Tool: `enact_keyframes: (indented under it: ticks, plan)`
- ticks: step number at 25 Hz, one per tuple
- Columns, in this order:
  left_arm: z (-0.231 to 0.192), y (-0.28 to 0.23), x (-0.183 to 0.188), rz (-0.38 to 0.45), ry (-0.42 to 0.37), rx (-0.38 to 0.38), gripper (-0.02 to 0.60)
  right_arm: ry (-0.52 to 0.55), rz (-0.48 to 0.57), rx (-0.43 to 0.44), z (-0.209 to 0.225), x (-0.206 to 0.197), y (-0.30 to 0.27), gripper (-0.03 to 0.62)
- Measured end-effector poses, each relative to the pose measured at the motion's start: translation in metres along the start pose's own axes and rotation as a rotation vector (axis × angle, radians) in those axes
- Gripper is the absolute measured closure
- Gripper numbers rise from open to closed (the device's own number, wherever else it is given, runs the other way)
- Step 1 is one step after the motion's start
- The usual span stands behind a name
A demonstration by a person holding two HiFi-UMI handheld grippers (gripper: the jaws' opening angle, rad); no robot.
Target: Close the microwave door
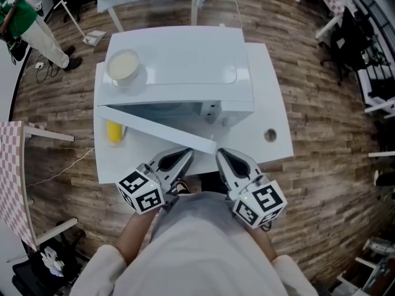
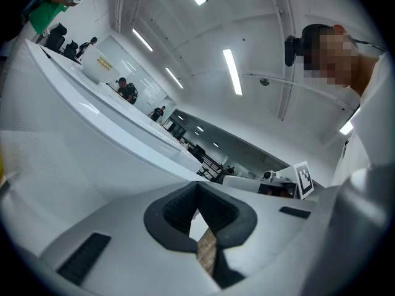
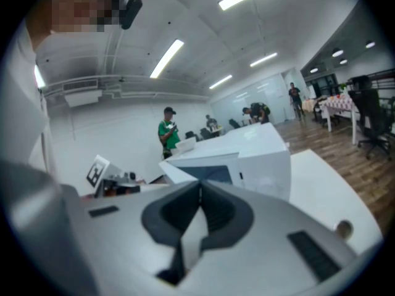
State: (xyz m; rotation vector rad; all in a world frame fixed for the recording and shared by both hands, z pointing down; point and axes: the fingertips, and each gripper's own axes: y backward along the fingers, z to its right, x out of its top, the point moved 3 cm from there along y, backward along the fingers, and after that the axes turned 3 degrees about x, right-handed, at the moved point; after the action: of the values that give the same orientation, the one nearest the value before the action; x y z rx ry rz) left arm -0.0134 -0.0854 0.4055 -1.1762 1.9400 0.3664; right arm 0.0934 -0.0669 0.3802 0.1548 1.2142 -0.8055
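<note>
Head view: one microwave (image 1: 185,66) stands on the white surface (image 1: 271,103). Its single door (image 1: 160,128) hangs partly open, hinged at the left, with the free edge swung out toward the person. The task looks barely begun, since the whole closing swing is left to do. The left gripper (image 1: 183,155) and the right gripper (image 1: 223,155), two in all, sit just beside that free edge on its outer side; whether either touches it I cannot tell. One bowl (image 1: 123,65) rests on top of the microwave, and one yellow item (image 1: 114,131) lies on the surface behind the open door

Left gripper view: the left gripper (image 2: 197,187) has its jaws together at the tips with nothing between them. A broad white panel fills the left of the frame, probably the door, and the bowl (image 2: 99,66) shows above it

Right gripper view: the right gripper (image 3: 200,187) is likewise closed and empty. It looks toward the microwave (image 3: 265,159), whose dark window shows just above the jaws
</note>
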Motion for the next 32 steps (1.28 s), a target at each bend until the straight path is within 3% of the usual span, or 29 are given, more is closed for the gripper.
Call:
enact_keyframes:
  ticks: [32]
  plan:
    - [-0.021, -0.021, 0.026, 0.042, 0.049, 0.029, 0.568, 0.015, -0.037, 0.054, 0.012, 0.003, -0.033, 0.571]
